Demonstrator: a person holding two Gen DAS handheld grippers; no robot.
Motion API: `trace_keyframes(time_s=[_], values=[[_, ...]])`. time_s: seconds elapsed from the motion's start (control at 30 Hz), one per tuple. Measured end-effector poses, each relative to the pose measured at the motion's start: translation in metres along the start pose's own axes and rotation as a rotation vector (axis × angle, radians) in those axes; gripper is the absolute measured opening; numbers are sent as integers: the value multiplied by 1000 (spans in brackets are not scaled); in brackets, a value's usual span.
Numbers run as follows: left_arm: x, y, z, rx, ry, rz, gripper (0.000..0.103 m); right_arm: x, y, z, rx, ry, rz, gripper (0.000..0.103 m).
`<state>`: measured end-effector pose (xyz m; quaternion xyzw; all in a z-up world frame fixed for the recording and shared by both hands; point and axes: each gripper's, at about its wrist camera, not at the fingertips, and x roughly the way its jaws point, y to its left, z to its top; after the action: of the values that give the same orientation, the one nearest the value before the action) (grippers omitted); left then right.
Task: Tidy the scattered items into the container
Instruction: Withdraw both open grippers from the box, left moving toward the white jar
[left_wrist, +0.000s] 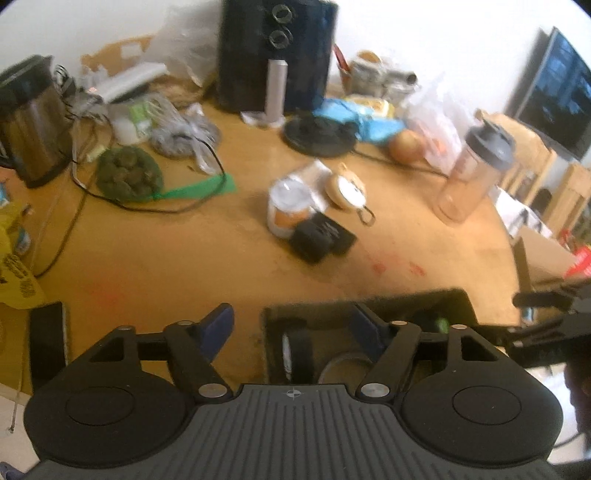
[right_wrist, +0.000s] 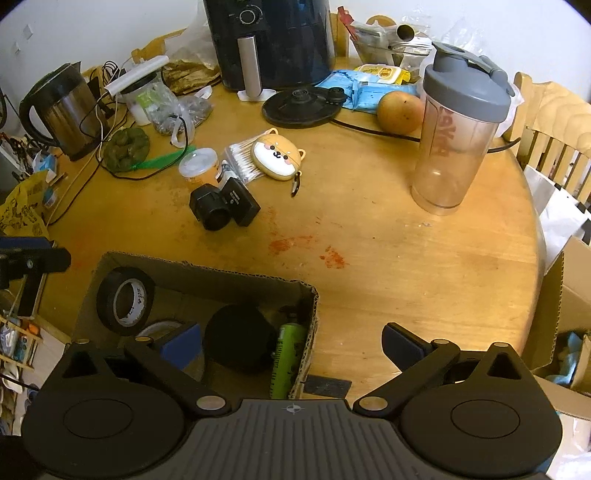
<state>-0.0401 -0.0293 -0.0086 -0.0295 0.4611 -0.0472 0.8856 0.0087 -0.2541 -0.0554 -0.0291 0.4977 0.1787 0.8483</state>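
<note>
While both grippers are hovering over the near edge of the table (right_wrist: 424, 258), the cardboard box (right_wrist: 207, 275) that is serving as the container is sitting directly beneath them, at near left in the right wrist view. Inside it, a roll of black tape (right_wrist: 125, 301) is leaning at the left, with a dark round object (right_wrist: 236, 341) and a green can (right_wrist: 286, 356) lying further right.

The remaining scattered items are lying further off, toward the middle of the table, well apart from both grippers. The black camera (right_wrist: 223, 206) is the nearest of them, its lens pointing toward the near edge. Just beyond it, a small white-lidded jar (right_wrist: 199, 168) is standing upright, and a dog-face pouch (right_wrist: 277, 157) is resting on a pack of cotton swabs (right_wrist: 242, 162).

The left gripper (left_wrist: 291, 325) is standing open with nothing between its jaws, its right finger over the box. The right gripper (right_wrist: 291, 347) is spread wide and empty, straddling the box's right wall. Neither appears clearly nearer the camera.
</note>
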Motion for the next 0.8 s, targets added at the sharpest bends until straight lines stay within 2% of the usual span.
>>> trace_keyframes(time_s=[0.2, 0.4, 0.6, 0.8], values=[[-2, 3, 4, -11, -17, 28, 72, -2, 1, 2, -21, -17, -9, 103], [-4, 4, 5, -1, -42, 49, 72, -3, 6, 8, -113, -71, -107, 103], [-4, 6, 10, 13, -58, 71, 72, -8, 7, 18, -184, -139, -157, 103], [1, 9, 18, 26, -60, 65, 72, -6, 7, 28, -206, -138, -193, 103]])
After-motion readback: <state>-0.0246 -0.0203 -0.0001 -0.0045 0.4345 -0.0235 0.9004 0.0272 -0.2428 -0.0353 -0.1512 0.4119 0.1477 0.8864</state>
